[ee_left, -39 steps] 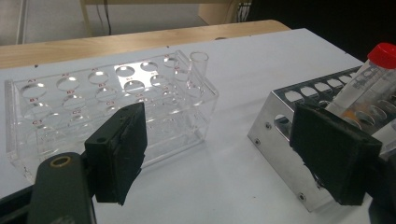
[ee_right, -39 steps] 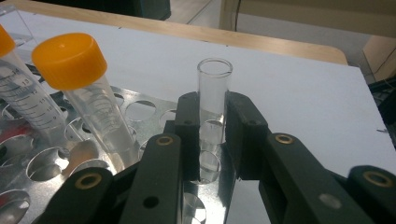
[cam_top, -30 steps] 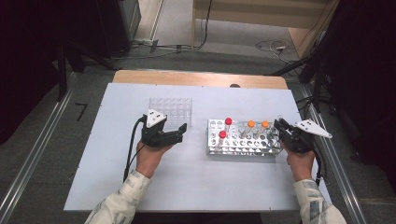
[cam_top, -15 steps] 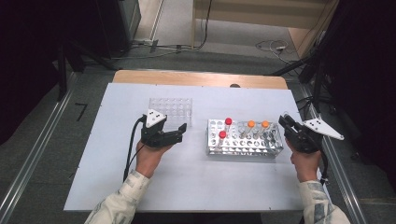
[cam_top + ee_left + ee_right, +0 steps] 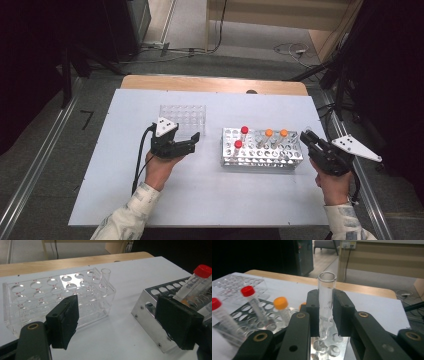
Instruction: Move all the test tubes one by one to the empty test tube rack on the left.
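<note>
Lifting clear of the metal rack (image 5: 262,155), the right tongs (image 5: 327,315) had drawn back towards the table's right edge, clamped on an open glass tube (image 5: 326,302), probably bound for the clear rack (image 5: 182,119). Left tongs (image 5: 192,141) sat wide, empty.

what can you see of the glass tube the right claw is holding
The clear, uncapped glass test tube looks empty, with a rolled rim, faint printed marks and a rounded bottom. It stands upright, clamped at mid-length between the black pads of the right claw. Its bottom hangs just above the holes of the shiny metal tube rack, not touching it.
</note>
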### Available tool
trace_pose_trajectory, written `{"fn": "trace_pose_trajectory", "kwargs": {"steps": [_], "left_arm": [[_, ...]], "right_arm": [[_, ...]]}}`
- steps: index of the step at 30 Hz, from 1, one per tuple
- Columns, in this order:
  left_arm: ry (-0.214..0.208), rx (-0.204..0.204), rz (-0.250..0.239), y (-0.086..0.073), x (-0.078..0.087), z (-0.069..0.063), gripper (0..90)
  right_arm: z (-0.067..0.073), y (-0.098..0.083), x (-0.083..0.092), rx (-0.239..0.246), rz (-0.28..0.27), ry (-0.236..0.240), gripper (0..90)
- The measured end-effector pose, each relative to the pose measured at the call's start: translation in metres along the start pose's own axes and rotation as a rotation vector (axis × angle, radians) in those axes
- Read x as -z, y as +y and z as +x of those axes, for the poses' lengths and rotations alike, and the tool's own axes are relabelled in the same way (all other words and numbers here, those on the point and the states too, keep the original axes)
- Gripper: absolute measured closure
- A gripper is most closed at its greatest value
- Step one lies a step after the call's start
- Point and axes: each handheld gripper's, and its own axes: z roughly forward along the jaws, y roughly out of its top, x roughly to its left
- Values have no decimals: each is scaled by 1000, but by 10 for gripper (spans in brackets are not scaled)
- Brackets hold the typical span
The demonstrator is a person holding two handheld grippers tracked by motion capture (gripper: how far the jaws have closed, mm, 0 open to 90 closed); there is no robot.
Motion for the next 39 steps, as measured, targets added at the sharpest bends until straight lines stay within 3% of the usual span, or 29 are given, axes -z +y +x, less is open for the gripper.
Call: {"fn": "trace_pose_trajectory", "kwargs": {"steps": [11,16,39], "left_arm": [[-1,-2,9,-4,4,-1,200],[-5,1,13,-6,6,-2,200],[-49,1,-6,-8,20,-13,199]], "right_arm": [[27,-9,26,17,0,100,735],[40,-16,30,28,18,147,736],[103,-34,-5,103,106,335,735]]}}
